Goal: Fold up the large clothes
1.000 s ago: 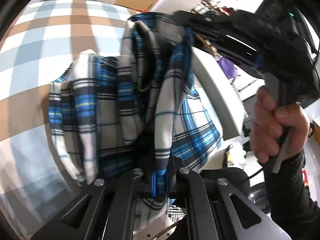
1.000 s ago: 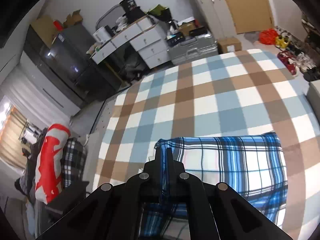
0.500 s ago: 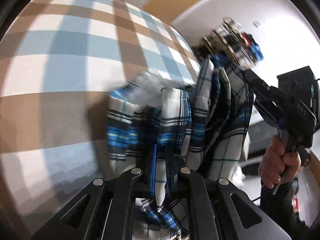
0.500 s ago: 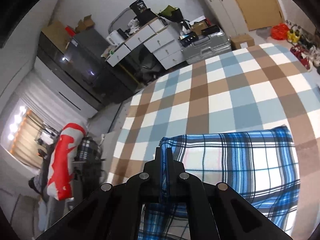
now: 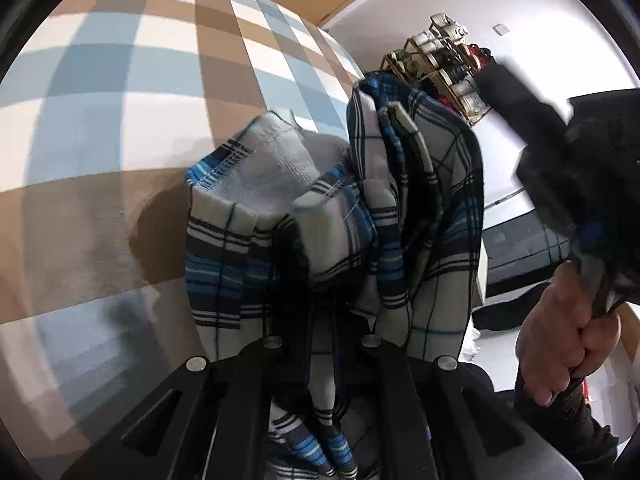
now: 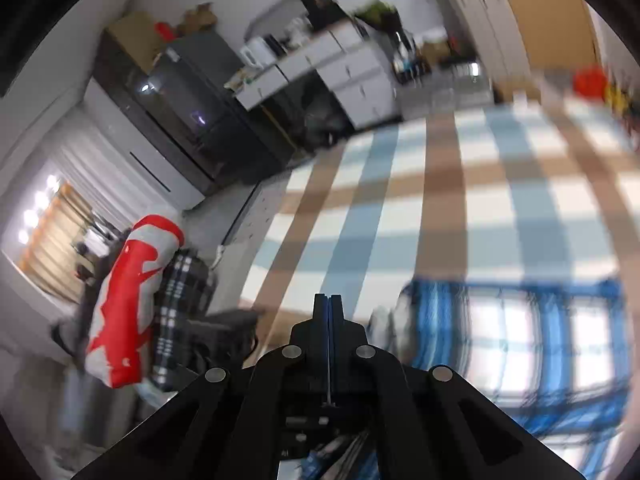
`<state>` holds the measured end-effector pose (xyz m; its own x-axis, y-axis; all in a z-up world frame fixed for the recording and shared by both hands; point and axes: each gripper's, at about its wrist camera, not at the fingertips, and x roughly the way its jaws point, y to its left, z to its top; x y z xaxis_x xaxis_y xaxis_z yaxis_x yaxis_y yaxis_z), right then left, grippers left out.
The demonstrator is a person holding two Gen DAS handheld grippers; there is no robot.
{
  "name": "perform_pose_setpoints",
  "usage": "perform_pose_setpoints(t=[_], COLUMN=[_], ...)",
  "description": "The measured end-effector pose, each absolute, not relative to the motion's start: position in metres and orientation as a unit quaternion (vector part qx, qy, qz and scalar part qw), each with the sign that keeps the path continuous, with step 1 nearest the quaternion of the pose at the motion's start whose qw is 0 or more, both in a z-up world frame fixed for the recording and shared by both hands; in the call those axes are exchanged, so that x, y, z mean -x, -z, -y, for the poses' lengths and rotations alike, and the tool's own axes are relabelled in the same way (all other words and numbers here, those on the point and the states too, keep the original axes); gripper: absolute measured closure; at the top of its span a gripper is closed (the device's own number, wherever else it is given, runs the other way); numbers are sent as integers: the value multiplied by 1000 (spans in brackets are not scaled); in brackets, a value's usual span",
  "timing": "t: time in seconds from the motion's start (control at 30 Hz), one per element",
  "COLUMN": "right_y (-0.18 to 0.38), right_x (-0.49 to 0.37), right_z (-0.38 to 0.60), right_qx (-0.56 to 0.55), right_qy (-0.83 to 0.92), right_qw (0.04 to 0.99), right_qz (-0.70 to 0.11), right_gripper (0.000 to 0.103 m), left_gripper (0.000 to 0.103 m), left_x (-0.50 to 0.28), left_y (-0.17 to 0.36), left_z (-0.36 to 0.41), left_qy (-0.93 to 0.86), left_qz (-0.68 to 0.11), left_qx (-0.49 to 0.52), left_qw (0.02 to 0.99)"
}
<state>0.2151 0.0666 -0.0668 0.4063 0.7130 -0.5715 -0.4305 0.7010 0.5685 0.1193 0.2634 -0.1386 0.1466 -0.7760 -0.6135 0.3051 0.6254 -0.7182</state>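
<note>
A blue, white and black plaid shirt [image 5: 360, 208] hangs bunched in front of my left gripper [image 5: 320, 312], which is shut on a fold of it; cloth hides the fingertips. In the right wrist view the rest of the shirt [image 6: 520, 340] lies flat and blurred on the checked bedcover [image 6: 460, 220], to the right of my right gripper [image 6: 328, 304]. That gripper's fingers are pressed together with no cloth visible between them. In the left wrist view the right gripper [image 5: 552, 152] is a blurred black shape at the right, held by a hand [image 5: 568, 328].
The brown, blue and white checked bedcover [image 5: 120, 120] fills the left. A shoe rack [image 5: 440, 60] stands by the wall. Beyond the bed are a dark cabinet [image 6: 180, 112], white drawers [image 6: 340, 68] and a red and white bundle [image 6: 128, 300].
My right gripper has swung left, off the shirt's corner that sat at its tips; its view is now blurred. The left gripper still holds the bunched shirt, closer over the bed.
</note>
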Motion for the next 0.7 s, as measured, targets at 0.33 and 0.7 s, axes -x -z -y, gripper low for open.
perform_pose_setpoints(t=[0.33, 0.7], right_y=[104, 161], right_x=[-150, -139], right_z=[5, 14], right_qx=[-126, -187], right_qy=[-325, -437], right_qw=[848, 743], right_qz=[-400, -471], right_gripper=[54, 55], left_gripper=[55, 3], left_x=[-73, -115], left_y=[51, 50], left_z=[-302, -214], left_qy=[398, 347], left_qz=[-398, -483], left_qx=[241, 184], left_qw=[791, 783])
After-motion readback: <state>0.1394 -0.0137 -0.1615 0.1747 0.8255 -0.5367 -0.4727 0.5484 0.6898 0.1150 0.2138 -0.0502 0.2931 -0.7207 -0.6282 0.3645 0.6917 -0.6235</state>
